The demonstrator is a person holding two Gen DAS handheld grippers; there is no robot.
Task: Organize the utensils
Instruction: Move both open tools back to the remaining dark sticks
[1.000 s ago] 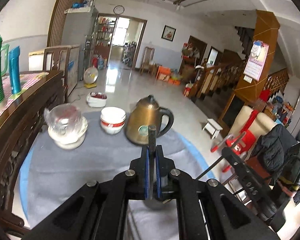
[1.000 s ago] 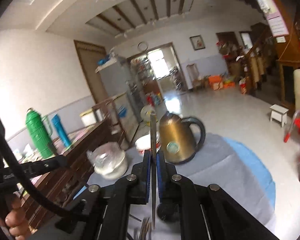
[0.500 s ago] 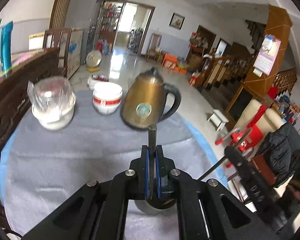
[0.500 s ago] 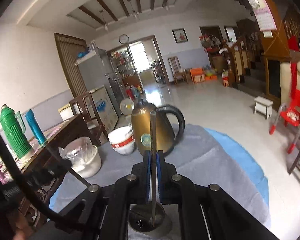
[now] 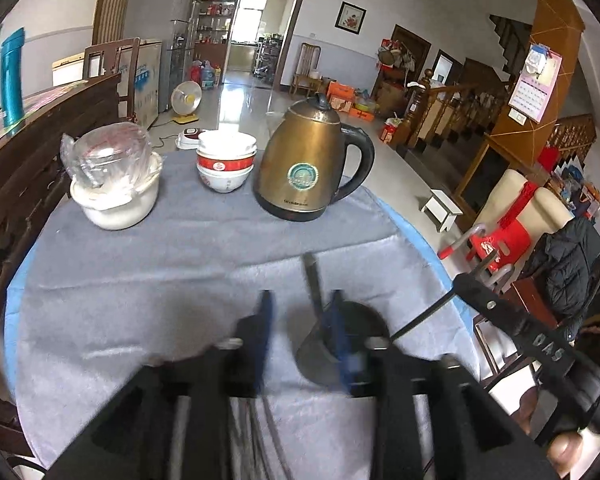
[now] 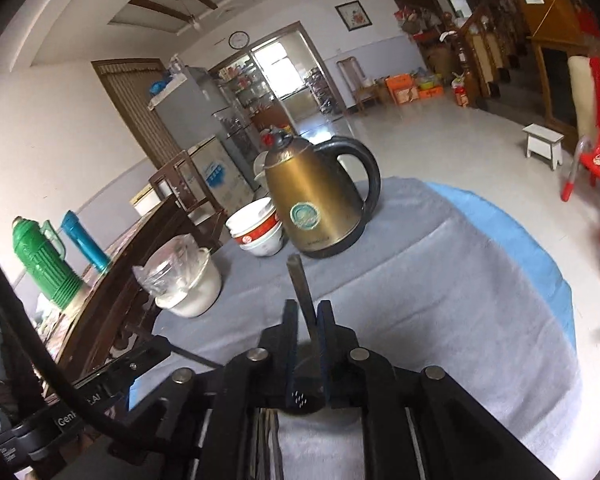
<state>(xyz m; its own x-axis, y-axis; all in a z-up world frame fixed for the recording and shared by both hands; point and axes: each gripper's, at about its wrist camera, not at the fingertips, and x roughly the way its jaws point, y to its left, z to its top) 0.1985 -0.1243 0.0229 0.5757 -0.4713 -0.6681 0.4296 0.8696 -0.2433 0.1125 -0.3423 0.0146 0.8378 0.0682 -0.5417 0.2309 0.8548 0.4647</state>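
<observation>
Both claws now opening — left claw (image 5: 300,320), right claw (image 6: 307,320).

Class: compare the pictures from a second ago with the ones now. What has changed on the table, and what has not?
Both grippers came down toward the table. The left gripper and right gripper, each clamped on a utensil before, are opening their jaws. The left utensil now leans against one pad; the right utensil stands loose between the jaws. The kettle, bowls and pot stayed put.
</observation>
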